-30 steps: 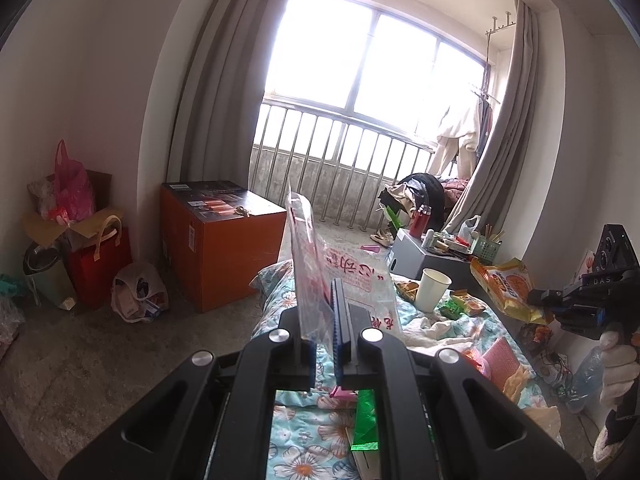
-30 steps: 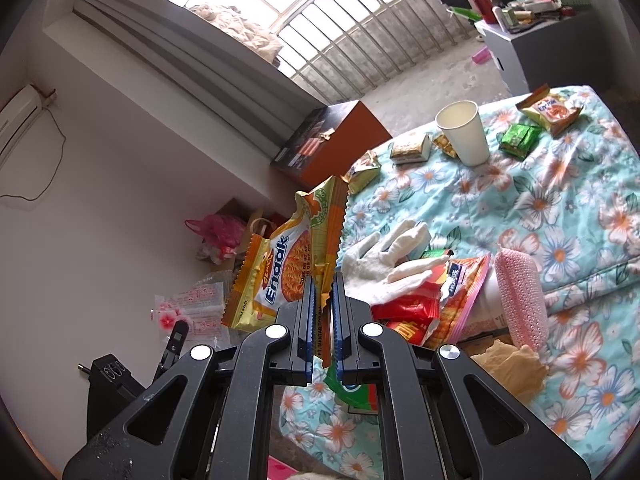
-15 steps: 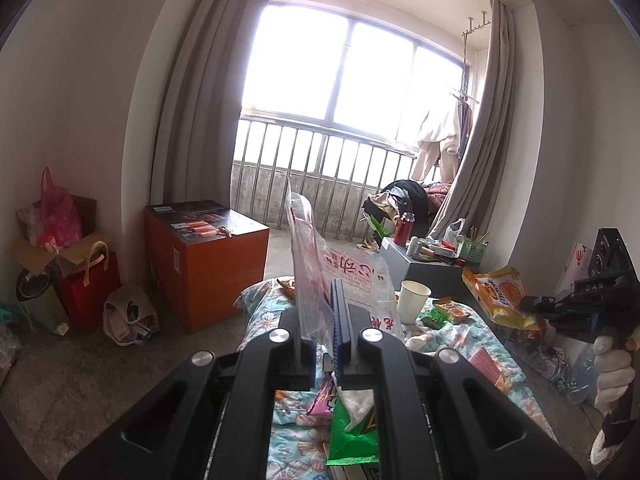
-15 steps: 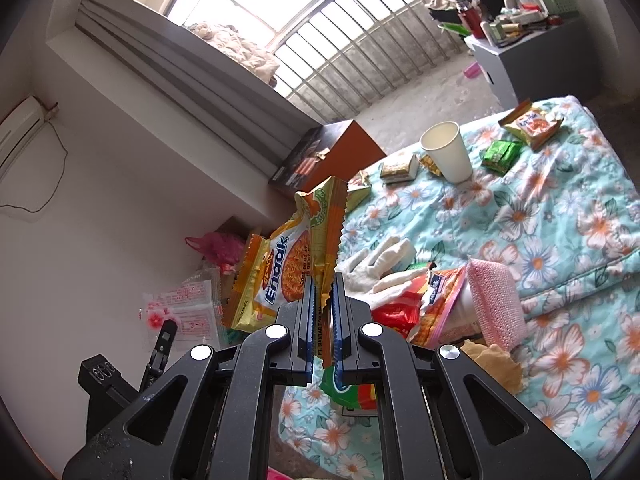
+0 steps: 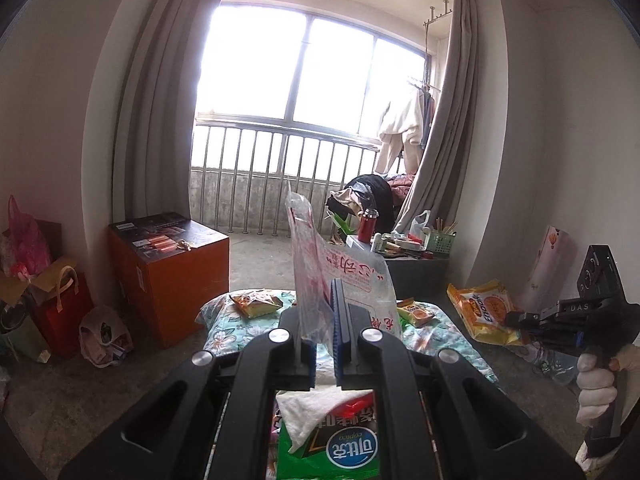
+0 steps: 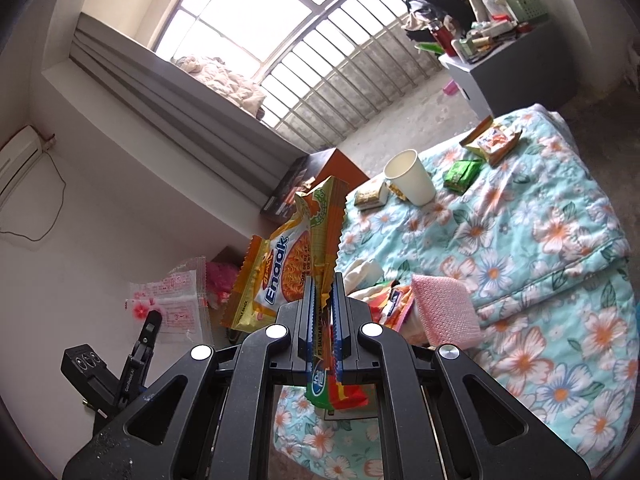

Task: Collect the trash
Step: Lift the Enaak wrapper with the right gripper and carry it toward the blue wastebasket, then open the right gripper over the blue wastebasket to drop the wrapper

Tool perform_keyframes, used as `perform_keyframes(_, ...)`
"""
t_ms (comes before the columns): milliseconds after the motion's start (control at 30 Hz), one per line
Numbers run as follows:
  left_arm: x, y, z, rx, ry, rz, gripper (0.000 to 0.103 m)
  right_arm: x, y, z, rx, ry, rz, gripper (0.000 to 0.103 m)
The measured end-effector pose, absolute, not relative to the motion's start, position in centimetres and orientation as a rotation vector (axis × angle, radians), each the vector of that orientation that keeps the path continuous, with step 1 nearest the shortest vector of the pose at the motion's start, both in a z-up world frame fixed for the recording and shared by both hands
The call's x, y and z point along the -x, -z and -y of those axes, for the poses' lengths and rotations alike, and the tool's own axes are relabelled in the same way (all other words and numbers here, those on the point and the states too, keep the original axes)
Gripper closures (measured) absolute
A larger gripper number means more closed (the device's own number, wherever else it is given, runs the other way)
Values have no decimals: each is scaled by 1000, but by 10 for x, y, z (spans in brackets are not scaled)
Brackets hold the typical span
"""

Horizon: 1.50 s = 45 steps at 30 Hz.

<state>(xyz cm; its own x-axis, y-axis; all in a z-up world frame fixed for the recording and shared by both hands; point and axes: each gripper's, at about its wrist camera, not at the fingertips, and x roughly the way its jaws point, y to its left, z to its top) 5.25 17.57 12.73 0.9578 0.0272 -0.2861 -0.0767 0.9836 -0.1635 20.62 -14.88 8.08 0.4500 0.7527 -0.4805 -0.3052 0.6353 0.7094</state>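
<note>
My left gripper [image 5: 324, 320] is clamped on the edge of a clear plastic bag [image 5: 340, 276] with red print, which stands up from the jaws; my right gripper [image 6: 324, 304] is pinched shut on the orange Enaak snack wrapper [image 6: 280, 272], which fans up and to the left of the pads. Compared with a second ago, both tools have pulled back from the floral quilt [image 6: 540, 240]: in the left wrist view the bed now sits lower and farther off, more of the window shows, and the right tool with its wrapper has come closer to the bag. I read that as bringing the wrapper to the bag's mouth, though the bag hangs flat and unopened. Still on the quilt are a paper cup [image 6: 412, 178], a green packet [image 6: 462, 174], an orange packet [image 6: 494, 140] and a pink sponge [image 6: 444, 308], so plenty remains.
</note>
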Motion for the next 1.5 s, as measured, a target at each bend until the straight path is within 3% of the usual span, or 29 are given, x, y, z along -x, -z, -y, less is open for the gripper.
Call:
perform_keyframes(433,-121,-171,-49,3,192,-329,97,-185,-65,275,-737,-535,-751,97)
perform_keyframes(733,-199,-151,110,-163,505,-513,97,-130,-20,407,-855,-168,-668,97)
perform_keyframes(900,-256,-102,213,-214,642,-714,97,-118,29,466,-917,57,-672,97)
perform_keyframes(1200,-319,42,387,-372,707,-1121,96,-125,151,539,-1066,280,-828,97)
perform_keyframes(1367,-328,111,448,-450,687,-1190,94,-140,210,562,-1132,331,-880,96)
perform_keyframes(1433,-334,134,460,-455,660,-1209,88,-144,231,575,-1157,363,-885,90)
perform_keyframes(1467,-337,147,466,-450,651,-1228,72,-147,241,579,-1175,356,-882,83)
perform_keyframes(1500,-337,156,470,-433,645,-1240,59,-148,251,584,-1198,359,-880,66)
